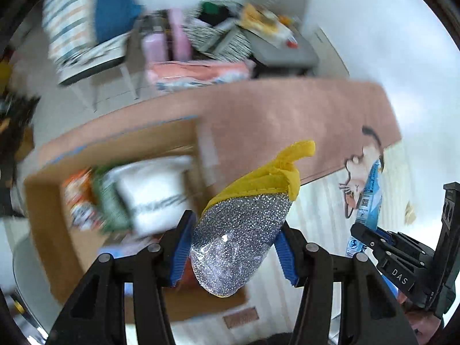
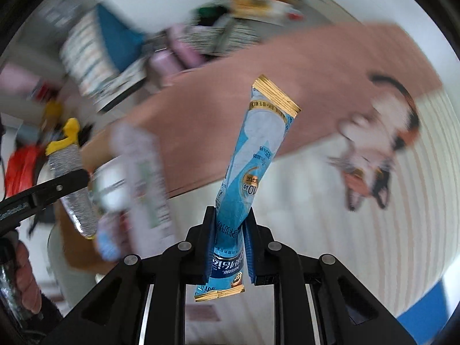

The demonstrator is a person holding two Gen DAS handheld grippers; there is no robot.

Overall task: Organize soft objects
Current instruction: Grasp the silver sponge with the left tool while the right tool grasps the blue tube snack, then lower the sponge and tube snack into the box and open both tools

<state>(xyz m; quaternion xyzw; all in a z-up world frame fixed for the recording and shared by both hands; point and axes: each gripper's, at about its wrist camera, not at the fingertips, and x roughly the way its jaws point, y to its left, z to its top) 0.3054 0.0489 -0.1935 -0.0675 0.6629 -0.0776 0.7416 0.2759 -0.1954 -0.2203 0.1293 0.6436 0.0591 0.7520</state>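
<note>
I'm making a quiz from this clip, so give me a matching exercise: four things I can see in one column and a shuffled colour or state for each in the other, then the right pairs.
Things:
1. scrubber pad
2. drink-mix sachet
3. cardboard box
4. cat picture

States:
A. open, packets lying inside
B. printed on the striped mat
C. silver with a yellow top, clamped in the left hand-held gripper
D. blue with gold ends, clamped in the right hand-held gripper

Pairs: 1-C, 2-D, 3-A, 4-B
</note>
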